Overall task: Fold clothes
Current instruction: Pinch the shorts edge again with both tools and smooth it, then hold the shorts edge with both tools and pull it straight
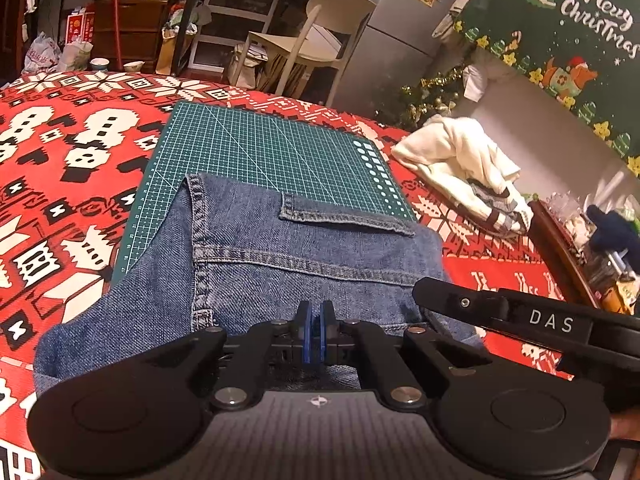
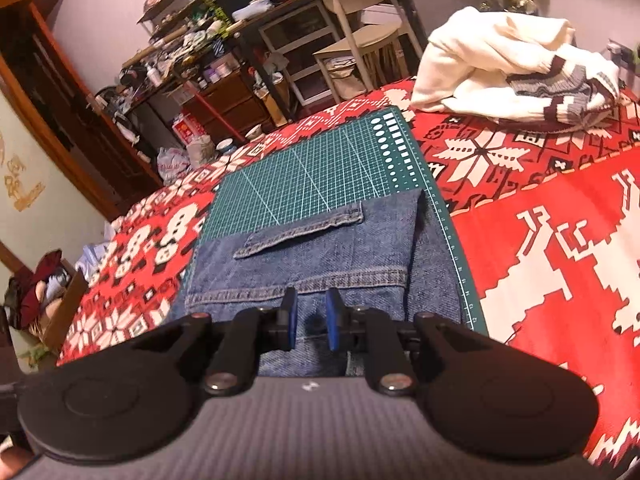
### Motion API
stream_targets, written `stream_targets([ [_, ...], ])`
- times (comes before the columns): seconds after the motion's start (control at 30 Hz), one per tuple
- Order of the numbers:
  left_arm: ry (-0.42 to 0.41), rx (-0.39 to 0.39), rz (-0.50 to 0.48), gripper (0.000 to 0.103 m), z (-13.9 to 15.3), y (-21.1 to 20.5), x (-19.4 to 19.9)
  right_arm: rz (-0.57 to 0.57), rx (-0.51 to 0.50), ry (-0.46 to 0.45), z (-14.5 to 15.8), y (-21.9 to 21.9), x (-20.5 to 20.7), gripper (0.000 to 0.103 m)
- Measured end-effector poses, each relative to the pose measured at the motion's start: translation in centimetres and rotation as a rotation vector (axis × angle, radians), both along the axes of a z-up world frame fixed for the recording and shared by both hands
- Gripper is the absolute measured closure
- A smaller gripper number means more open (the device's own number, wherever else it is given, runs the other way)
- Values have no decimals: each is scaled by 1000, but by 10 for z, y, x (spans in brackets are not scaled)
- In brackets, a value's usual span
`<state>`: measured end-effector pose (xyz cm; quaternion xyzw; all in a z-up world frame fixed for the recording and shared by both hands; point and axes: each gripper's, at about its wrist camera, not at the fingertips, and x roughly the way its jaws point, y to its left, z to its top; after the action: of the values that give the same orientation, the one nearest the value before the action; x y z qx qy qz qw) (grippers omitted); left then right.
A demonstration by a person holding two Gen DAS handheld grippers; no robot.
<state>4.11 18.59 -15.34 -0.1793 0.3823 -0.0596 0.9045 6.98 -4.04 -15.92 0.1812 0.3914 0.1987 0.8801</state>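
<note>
- My left gripper (image 1: 315, 330) sits low over the near edge of the denim garment (image 1: 280, 264); its blue pads are pressed together with barely a slit between them, and I cannot tell whether any cloth is caught there.
- My right gripper (image 2: 311, 322) hovers over the near part of the same denim (image 2: 320, 256); its jaws stand apart with a clear gap, and nothing is between them.
- The denim garment lies folded on the bench, its far part on the green cutting mat (image 1: 256, 148) and its near part running toward me over the red patterned cloth (image 1: 60, 168).
- In the left wrist view the denim's long axis runs left to right across the near mat; its stitched flap (image 1: 344, 218) lies along the far edge, pointing right.
- A folded layer sits on top with a seam running across; a corner of the garment spreads off the mat to the near left.
- In the left wrist view my right gripper's arm, marked DAS (image 1: 552, 322), reaches in from the right, just beside the denim's right edge.
- A cream knitted garment (image 2: 512, 64) with striped cuffs lies heaped at the far right of the bench, well apart from the denim.
</note>
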Motion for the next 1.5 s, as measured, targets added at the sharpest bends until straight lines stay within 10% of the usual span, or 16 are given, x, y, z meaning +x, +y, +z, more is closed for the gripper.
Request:
stream_targets([
  [0.13,3,-52,30,101,0,7,2,13,74,35,-3,3,6,102],
  [0.63,115,-146,154,101,-16,38,2,-50,169,204,-37,-8,20,103],
  [1.07,18,-61,64,103,-3,13,3,-10,152,114,-21,1,19,103],
  [1.5,96,113,31,100,-11,1,-4,64,42,137,-24,0,7,103],
])
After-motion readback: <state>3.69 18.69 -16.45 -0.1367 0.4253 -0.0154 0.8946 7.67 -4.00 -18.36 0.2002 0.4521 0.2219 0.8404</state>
